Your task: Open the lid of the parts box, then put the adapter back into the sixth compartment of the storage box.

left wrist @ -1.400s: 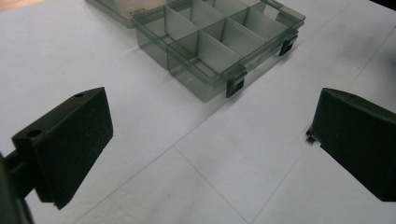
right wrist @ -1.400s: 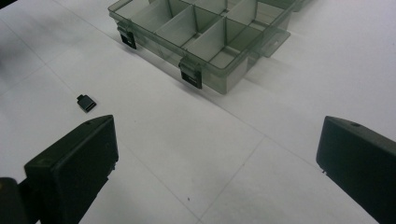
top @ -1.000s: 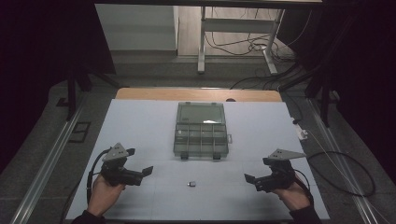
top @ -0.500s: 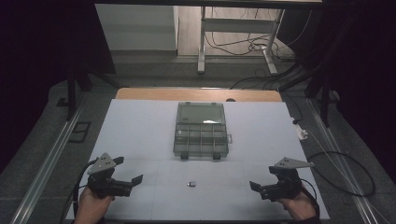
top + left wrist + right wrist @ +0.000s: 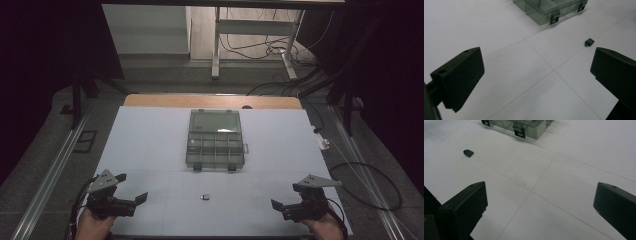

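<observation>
Organiser box (image 5: pixel 216 139) seen as translucent smoky plastic with black latches, table top (image 5: pixel 150 135) as matt white with fine seams, left gripper (image 5: pixel 536 75) jaws as matt black plastic

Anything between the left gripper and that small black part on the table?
Nothing visible. The left gripper is open, and only bare white table lies between it and the small black part. The organizer box sits farther back.

The high view is dim and slightly soft; the pale counter (image 5: pixel 150 145) is evenly lit from above while its surroundings are lost in near-black. In both gripper views the counter is rendered bright and flat, faint shadows are cast, and the near black jaws are blurred.
</observation>
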